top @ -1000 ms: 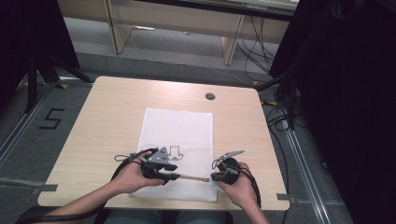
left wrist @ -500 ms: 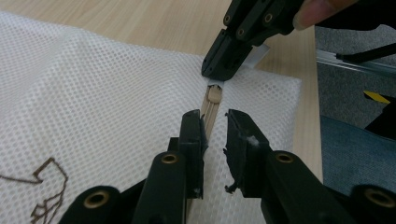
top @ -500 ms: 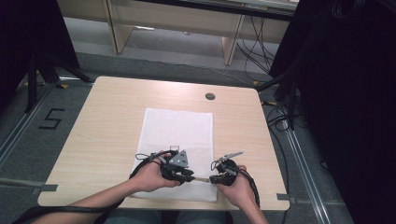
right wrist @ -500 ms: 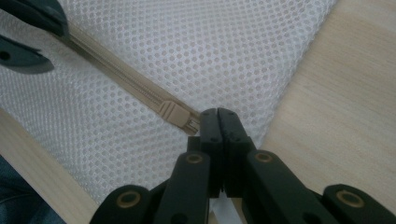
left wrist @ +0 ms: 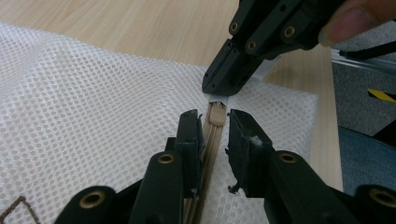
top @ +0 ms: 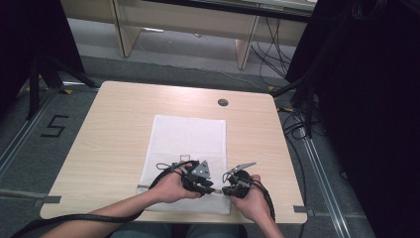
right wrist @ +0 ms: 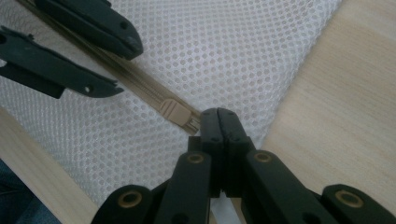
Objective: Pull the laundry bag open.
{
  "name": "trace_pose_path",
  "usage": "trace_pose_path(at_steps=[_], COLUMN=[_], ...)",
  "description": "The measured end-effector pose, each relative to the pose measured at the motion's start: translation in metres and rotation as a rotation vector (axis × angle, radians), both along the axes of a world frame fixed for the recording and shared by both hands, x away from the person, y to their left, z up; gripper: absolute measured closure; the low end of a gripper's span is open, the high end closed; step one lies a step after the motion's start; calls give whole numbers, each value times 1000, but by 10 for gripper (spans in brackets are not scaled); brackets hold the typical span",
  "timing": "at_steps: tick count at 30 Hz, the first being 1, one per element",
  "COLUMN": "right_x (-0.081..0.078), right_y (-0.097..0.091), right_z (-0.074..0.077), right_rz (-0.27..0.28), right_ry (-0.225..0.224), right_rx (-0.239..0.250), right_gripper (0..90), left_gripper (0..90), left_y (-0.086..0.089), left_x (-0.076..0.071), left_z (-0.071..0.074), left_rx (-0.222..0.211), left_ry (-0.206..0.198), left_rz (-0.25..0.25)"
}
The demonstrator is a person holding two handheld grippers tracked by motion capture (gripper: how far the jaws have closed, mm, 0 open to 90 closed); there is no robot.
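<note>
Straddling zipper [left wrist: 212, 140], left fingers [left wrist: 189, 135] ajar.

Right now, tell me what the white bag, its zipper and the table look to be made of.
White bag: synthetic mesh fabric, likely polyester, judging by its regular small holes and soft folds. Zipper: beige, matte, probably plastic; its slider looks moulded, with no metallic shine. Table: pale wood-grain surface, smooth and matte; probably laminate over board, though solid wood can't be ruled out.
</note>
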State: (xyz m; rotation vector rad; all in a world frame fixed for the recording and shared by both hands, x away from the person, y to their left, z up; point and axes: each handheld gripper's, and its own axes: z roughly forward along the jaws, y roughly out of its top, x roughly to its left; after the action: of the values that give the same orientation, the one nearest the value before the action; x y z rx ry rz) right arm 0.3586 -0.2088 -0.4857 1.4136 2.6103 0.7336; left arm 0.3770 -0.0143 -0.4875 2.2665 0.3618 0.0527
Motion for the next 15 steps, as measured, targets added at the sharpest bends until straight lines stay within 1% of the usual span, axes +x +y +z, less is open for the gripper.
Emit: trace_pose_path(at_steps=[1, 2, 4, 5, 6, 7, 10, 11, 12, 13, 14, 15], right_x=[0, 0, 0, 1, 1, 1, 2, 0, 0, 2, 2, 2], right_y=[0, 0, 0, -1, -1, -1, -2, -1, -1, -3, -3, -3], right_z=[0, 0, 0, -1, -1, -1, -1, 0, 0, -1, -1, -2], right_rz=[1, 0, 1, 16, 14, 14, 6, -10, -10, 9, 2, 2], right_ry=[1, 2, -1, -20, -21, -20, -13, 14, 14, -11, -12, -12], right_rx=[-1, -1, -1, -1, -1, 0, 6, 13, 13, 13, 16, 16], right_gripper=[900, 900, 900, 900, 900, 900, 900, 900, 900, 900, 900, 900], left_gripper=[728, 727, 725, 724, 722, 720, 716, 716, 716, 716, 715, 715], left_y=[-1, -2, -3, -3, -4, -4, -6, -7, -7, -8, -9, -10], left_x=[1, 2, 2, 2, 2, 2, 2, 3, 2, 3, 3, 3], left_z=[0, 0, 0, -1, -2, -2, -4, -4, -5, -6, -7, -8], left_rx=[-2, -9, -8, -7, -7, -4, -9, -9, -10, -4, -7, -5], left_ry=[-6, 6, 1, 4, 14, 10, 14, 5, 18, 3, 16, 20], left_rz=[-6, 1, -1, 2, 8, 5, 11, 2, 13, -1, 6, 10])
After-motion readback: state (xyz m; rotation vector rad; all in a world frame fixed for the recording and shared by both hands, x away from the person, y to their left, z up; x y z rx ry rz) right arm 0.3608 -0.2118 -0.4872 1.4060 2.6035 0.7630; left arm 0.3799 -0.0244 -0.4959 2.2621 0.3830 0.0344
